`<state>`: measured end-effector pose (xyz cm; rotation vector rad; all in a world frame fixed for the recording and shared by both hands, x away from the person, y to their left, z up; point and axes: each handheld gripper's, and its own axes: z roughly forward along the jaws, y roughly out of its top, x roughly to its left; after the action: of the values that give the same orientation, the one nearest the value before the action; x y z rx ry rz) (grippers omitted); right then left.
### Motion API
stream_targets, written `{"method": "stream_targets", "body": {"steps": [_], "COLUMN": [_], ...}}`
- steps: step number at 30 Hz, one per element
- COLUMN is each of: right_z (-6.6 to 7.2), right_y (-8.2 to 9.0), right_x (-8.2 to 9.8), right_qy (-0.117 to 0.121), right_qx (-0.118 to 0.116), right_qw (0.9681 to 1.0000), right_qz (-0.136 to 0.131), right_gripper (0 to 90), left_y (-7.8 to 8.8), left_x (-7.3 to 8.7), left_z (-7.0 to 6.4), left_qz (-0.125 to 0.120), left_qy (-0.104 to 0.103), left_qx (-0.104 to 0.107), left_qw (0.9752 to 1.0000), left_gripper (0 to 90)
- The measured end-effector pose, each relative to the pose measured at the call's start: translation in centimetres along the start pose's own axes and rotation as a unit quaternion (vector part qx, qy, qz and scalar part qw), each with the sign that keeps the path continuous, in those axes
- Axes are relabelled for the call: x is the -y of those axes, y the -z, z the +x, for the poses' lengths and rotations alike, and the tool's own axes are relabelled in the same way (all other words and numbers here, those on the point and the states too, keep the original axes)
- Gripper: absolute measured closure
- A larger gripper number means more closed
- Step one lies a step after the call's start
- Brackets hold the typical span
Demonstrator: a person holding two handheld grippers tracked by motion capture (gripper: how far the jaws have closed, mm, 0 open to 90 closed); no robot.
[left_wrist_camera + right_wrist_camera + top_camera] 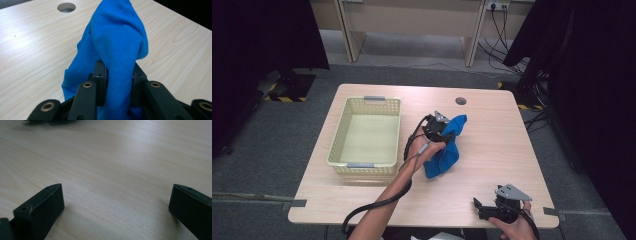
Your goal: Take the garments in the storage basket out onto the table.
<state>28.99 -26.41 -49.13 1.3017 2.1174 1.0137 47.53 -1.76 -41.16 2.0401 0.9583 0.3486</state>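
Now: left gripper [117, 75] clamped on blue cloth [117, 37] | right gripper [116, 200] wide apart, holding nothing

In the left gripper view the blue cloth [117, 50] runs off the top edge, so its upper end is cut away, and its lower part drops out of sight behind the dark linkages of the left gripper [117, 75]; where the pads meet the fabric is covered by its folds. In the high view that gripper's jaw tips are buried in the same cloth [447, 145]. In the right gripper view a dark, partly blue shape [47, 121] is sliced by the top edge, too little of it left to tell, and the jaws of the right gripper [116, 202] are cut by the bottom edge and the right edge
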Motion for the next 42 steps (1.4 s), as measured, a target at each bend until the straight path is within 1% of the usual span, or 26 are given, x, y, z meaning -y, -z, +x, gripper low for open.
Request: {"method": "stream_targets", "body": {"steps": [5, 8, 10, 14, 16, 21, 25, 29, 32, 35, 38, 42], "right_z": [0.0, 0.0, 0.0, 0.0, 0.0, 0.0, 0.0, 0.0, 0.0, 0.0, 0.0, 0.0], "right_y": [0.0, 0.0, 0.0, 0.0, 0.0, 0.0, 0.0, 0.0, 0.0, 0.0, 0.0, 0.0], "right_x": [0.0, 0.0, 0.0, 0.0, 0.0, 0.0, 0.0, 0.0, 0.0, 0.0, 0.0, 0.0], "right_qy": [-0.001, -0.001, 0.000, 0.001, 0.001, 0.001, 0.001, 0.001, 0.000, 0.000, 0.001, 0.001], "right_qx": [-0.001, 0.000, 0.000, 0.000, 0.000, 0.000, 0.000, -0.001, -0.001, -0.001, -0.001, 0.000], "right_qw": [1.0000, 1.0000, 1.0000, 1.0000, 1.0000, 1.0000, 1.0000, 1.0000, 1.0000, 1.0000, 1.0000, 1.0000], "right_qz": [0.001, 0.000, 0.000, 0.000, 0.000, -0.001, -0.001, 0.000, 0.000, 0.000, 0.000, 0.000], "right_gripper": [0.2, 0.3, 0.2, 0.3, 0.3, 0.2, 0.2, 0.2, 0.2, 0.2, 0.2, 0.2], "left_y": [-0.9, -1.4, -1.7, -2.4, -2.8, -3.4, -3.4, -3.3, -3.2, -3.0, -2.7, -2.3], "left_x": [0.5, 0.9, 1.1, 1.6, 1.9, 2.4, 2.3, 2.2, 2.1, 2.0, 1.7, 1.5], "left_z": [0.1, -0.1, -0.2, -0.3, -0.4, -0.5, -0.7, -1.0, -1.1, -1.2, -1.2, -1.2], "left_qz": [0.007, 0.011, 0.016, 0.024, 0.032, 0.034, 0.034, 0.028, 0.026, 0.023, 0.017, 0.014], "left_qy": [0.008, 0.008, 0.004, 0.006, 0.003, 0.006, 0.003, 0.000, -0.003, -0.004, -0.001, 0.005], "left_qx": [0.001, 0.002, 0.003, 0.003, 0.002, 0.005, 0.008, 0.011, 0.015, 0.013, 0.011, 0.012], "left_qw": [0.9999, 0.9999, 0.9999, 0.9997, 0.9995, 0.9994, 0.9994, 0.9995, 0.9995, 0.9997, 0.9998, 0.9998], "left_gripper": [71.4, 70.8, 70.6, 69.7, 69.2, 66.8, 61.0, 52.6, 44.3, 38.9, 32.6, 26.7]}}
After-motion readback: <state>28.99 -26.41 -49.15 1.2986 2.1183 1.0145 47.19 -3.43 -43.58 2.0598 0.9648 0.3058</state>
